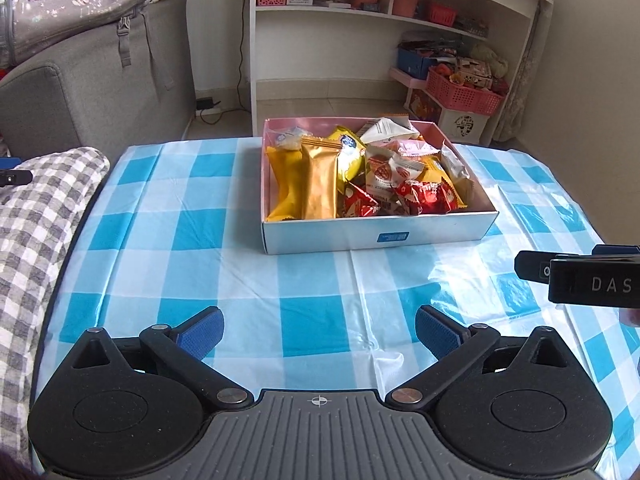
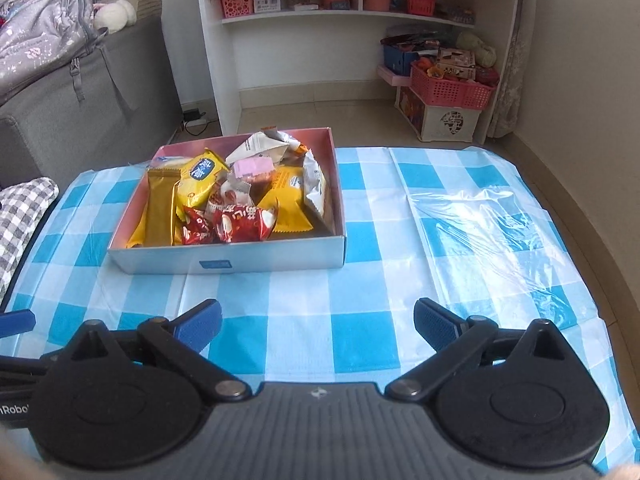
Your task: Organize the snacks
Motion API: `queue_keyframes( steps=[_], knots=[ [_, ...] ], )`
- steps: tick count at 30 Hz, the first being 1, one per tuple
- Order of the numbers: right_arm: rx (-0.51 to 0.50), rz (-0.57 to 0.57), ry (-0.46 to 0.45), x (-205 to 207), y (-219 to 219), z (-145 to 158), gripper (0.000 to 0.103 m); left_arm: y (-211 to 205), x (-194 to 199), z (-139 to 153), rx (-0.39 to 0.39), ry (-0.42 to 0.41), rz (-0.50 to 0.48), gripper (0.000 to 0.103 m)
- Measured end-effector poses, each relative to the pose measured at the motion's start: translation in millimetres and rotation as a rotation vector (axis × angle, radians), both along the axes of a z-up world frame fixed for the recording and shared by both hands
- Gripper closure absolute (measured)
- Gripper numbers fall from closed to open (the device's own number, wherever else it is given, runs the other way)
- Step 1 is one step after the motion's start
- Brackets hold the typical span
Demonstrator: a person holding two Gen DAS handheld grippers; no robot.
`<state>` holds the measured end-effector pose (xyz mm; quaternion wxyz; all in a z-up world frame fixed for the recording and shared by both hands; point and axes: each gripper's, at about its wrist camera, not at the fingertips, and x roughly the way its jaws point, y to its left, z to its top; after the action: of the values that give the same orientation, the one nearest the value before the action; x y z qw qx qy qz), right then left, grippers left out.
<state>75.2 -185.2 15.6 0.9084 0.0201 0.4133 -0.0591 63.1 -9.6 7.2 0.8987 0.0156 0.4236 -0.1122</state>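
Note:
A shallow white box (image 1: 376,236) with a pink inside stands on the blue-and-white checked tablecloth (image 1: 240,280). It holds several snack packets: gold and yellow ones (image 1: 318,178) on the left, red ones (image 1: 424,196) at the front, white ones at the back. It also shows in the right wrist view (image 2: 240,262). My left gripper (image 1: 319,330) is open and empty, over the cloth in front of the box. My right gripper (image 2: 316,326) is open and empty, in front and to the right of the box; its body shows at the left view's right edge (image 1: 580,276).
A grey checked cushion (image 1: 36,240) lies at the table's left edge. A grey sofa (image 1: 80,92) with a backpack stands behind on the left. A white shelf unit (image 1: 400,20) and pink baskets (image 1: 464,94) stand beyond the table. Crinkled clear plastic (image 2: 492,224) covers the cloth's right side.

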Motion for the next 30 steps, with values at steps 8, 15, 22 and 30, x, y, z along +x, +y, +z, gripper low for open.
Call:
queue_keyframes(
  steps=[8,15,22,30],
  knots=[
    [-0.006,-0.021,0.011,-11.7,5.5,-3.2,0.000,1.0,-5.8,-4.1,0.055,0.024,0.046,0.000],
    [-0.020,-0.013,0.006,-13.7,9.8,-4.2,0.000,3.0,-9.4,-3.6,0.066,0.017,0.067,0.000],
    [-0.040,0.009,0.005,-13.7,14.9,-5.1,0.000,3.4,-10.4,-1.8,0.068,0.011,0.074,0.000],
    [-0.030,0.016,0.014,-12.1,16.2,-6.6,0.000,3.4,-9.9,-1.9,0.066,0.013,0.073,0.000]
  ],
)
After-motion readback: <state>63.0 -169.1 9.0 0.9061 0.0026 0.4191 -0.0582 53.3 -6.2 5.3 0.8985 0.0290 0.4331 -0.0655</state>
